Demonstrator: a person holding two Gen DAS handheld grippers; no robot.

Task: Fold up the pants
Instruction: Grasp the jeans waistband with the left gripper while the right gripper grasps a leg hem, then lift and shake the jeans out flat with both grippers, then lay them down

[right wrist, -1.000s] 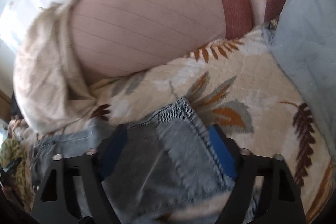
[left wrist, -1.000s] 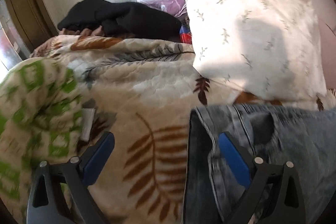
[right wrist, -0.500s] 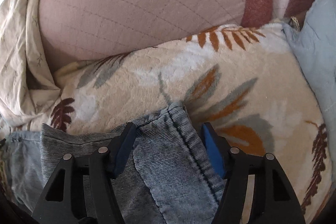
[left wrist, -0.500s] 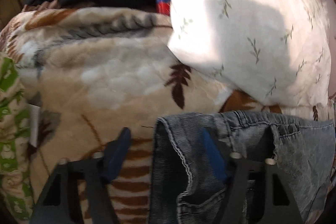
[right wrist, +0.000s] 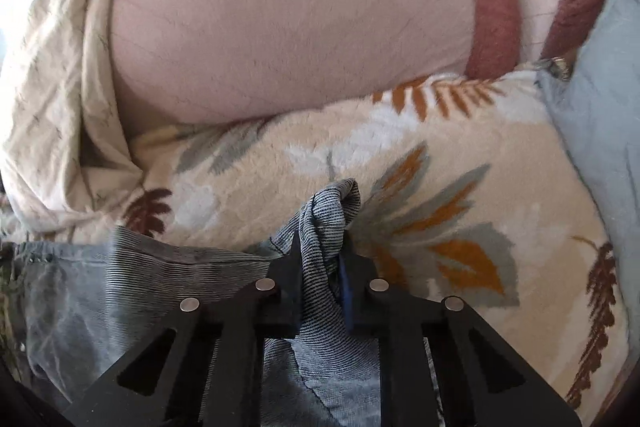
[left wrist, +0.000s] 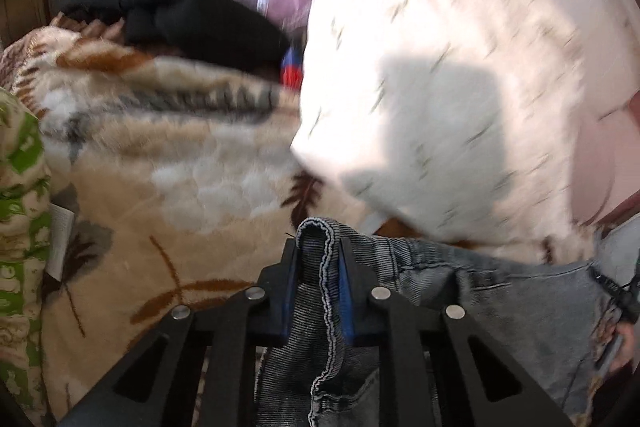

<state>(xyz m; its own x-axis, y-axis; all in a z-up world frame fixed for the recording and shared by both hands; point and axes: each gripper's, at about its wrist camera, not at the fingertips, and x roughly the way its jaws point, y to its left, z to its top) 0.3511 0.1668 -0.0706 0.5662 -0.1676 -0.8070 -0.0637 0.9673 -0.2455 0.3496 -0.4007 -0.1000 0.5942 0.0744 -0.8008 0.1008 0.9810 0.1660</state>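
Observation:
Grey-blue denim pants [left wrist: 500, 303] lie on a beige leaf-print fleece blanket [left wrist: 180, 187]. My left gripper [left wrist: 318, 255] is shut on a stitched corner of the pants, and the cloth bunches up between its blue pads. The denim stretches off to the right from there. In the right wrist view my right gripper [right wrist: 320, 247] is shut on another corner of the pants [right wrist: 120, 279], and the fabric pokes up past the fingertips. The rest of the denim runs left from it over the blanket [right wrist: 440, 187].
A white leaf-print pillow [left wrist: 440, 87] lies behind the pants, with black clothing [left wrist: 180, 15] at the back left and a green-patterned cloth [left wrist: 20, 227] at the left edge. A pink quilted cushion [right wrist: 300, 19] and a pale blue cloth [right wrist: 600, 107] border the blanket.
Both grippers were open around the pants' corners and have now shut on the denim. The gripped corners stand bunched up off the blanket.

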